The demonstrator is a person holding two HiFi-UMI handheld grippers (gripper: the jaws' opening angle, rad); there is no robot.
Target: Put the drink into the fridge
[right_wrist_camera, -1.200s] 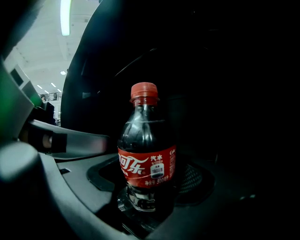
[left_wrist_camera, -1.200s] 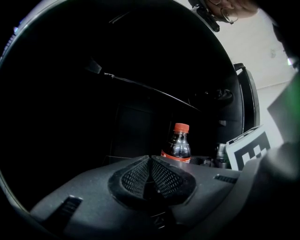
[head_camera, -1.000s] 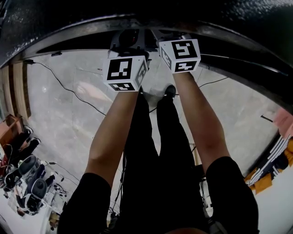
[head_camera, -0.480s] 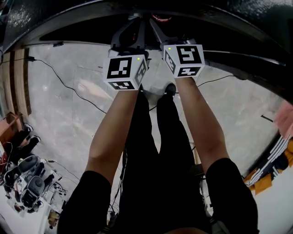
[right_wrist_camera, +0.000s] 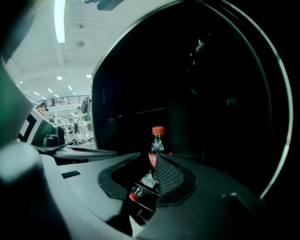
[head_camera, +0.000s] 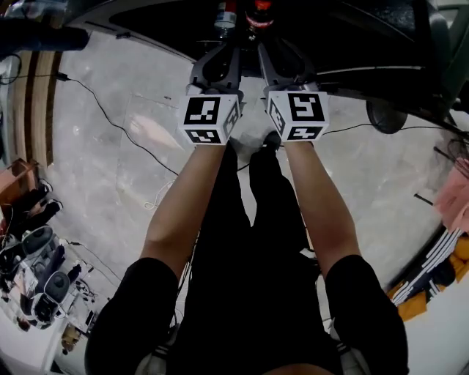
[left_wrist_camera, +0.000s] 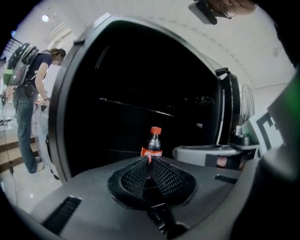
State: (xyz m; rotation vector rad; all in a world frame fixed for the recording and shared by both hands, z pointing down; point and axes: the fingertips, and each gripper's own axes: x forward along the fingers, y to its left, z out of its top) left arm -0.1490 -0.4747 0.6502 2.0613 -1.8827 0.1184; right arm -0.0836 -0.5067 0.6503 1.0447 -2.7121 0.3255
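A cola bottle [right_wrist_camera: 157, 143] with a red cap stands upright in the dark open fridge [right_wrist_camera: 197, 93]. My right gripper [right_wrist_camera: 152, 180] reaches to it with its jaws closing. The bottle sits in the gap beside the right mesh pad [right_wrist_camera: 169, 177], and the left side of the gap still shows wide. In the left gripper view the same bottle [left_wrist_camera: 153, 143] stands beyond my left gripper [left_wrist_camera: 150, 162], whose mesh pads meet on nothing. From the head view both grippers, left [head_camera: 223, 62] and right [head_camera: 272, 62], point side by side at the bottle's red cap [head_camera: 258, 10].
A second bottle [right_wrist_camera: 136, 193] with a red cap lies lower in the fridge, below the right jaws. Another bottle top [head_camera: 224, 15] shows beside the cola. A person [left_wrist_camera: 33, 103] stands left of the fridge and a fan [left_wrist_camera: 247, 105] to its right. Cables [head_camera: 110, 121] and clutter [head_camera: 37, 271] lie on the floor.
Both grippers have moved forward toward the fridge, and the bottle tops have come into view at the top edge ahead of the jaws.
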